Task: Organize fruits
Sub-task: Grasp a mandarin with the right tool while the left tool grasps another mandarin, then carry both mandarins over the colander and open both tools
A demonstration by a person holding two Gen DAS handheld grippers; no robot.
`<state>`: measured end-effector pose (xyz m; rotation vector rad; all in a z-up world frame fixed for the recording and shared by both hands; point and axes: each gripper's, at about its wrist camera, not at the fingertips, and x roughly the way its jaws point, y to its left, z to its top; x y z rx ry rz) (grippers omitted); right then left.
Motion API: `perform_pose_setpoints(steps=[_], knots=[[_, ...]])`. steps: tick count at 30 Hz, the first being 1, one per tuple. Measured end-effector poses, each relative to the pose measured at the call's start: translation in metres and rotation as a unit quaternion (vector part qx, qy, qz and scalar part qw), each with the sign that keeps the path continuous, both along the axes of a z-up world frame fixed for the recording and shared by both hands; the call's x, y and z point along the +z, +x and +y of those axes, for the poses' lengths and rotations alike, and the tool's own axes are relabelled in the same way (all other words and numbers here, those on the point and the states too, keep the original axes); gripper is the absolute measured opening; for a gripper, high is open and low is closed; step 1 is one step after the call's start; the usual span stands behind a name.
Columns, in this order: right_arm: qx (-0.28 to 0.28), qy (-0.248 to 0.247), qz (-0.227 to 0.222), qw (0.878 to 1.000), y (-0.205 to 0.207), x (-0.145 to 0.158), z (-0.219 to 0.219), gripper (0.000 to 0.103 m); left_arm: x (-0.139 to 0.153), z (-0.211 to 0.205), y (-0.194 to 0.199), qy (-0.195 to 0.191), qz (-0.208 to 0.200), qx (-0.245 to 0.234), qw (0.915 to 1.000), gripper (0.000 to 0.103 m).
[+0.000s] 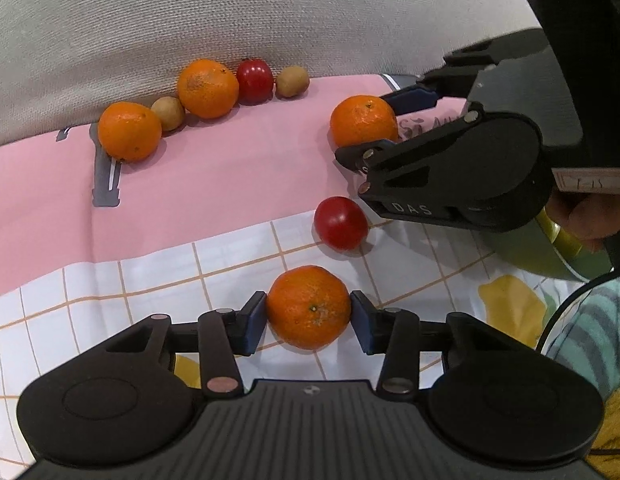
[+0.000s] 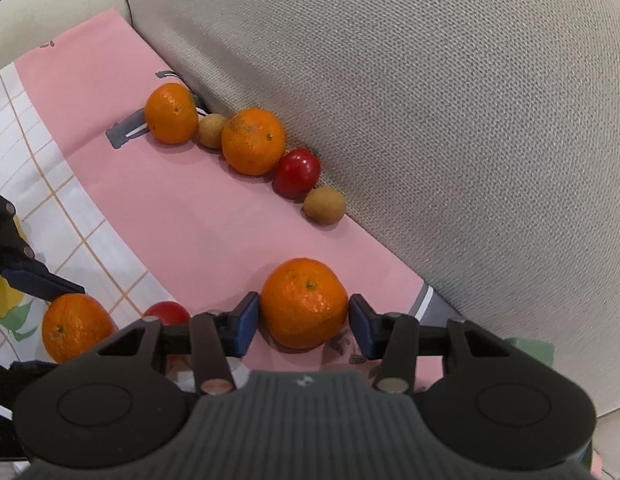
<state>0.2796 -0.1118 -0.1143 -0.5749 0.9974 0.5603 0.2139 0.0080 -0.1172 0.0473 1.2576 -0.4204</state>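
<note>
Two mandarins lie on a pink and white cloth (image 1: 229, 184). My left gripper (image 1: 308, 314) is shut on the near mandarin (image 1: 310, 306), with its blue pads (image 1: 255, 320) against both sides. My right gripper (image 2: 303, 312) is shut on the other mandarin (image 2: 303, 302) on the pink band; the left wrist view shows this gripper (image 1: 364, 128) coming in from the right around that fruit (image 1: 360, 118). A red tomato (image 1: 340, 222) rests between the two mandarins. Both held fruits still touch the cloth.
Along the grey sofa back (image 2: 430, 120) runs a row of fruit: mandarin (image 2: 171, 114), brown fruit (image 2: 211, 131), larger mandarin (image 2: 253, 140), red tomato (image 2: 297, 172), brown fruit (image 2: 324, 205). A hand (image 1: 582, 216) holds the right gripper's green handle.
</note>
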Motion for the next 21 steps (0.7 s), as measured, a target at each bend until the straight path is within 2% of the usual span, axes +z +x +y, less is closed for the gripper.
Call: perform_pose_setpoints(steps=[8,13,21], knots=[[-0.005,0.02,-0.011,1.0,-0.01,0.013,-0.004,0.043,0.014,0.006,-0.007,-0.005,-0.011,0.012,0.9999,0.05],[-0.031,0.076,-0.014,0.997,-0.02,0.036,-0.017,0.043,0.033,0.011,-0.013,-0.008,-0.028,0.025,0.9993,0.05],[-0.067,0.153,-0.035,0.985,-0.059,0.081,-0.034,0.042,0.069,0.021,-0.027,-0.041,-0.044,0.068,0.9958,0.05]])
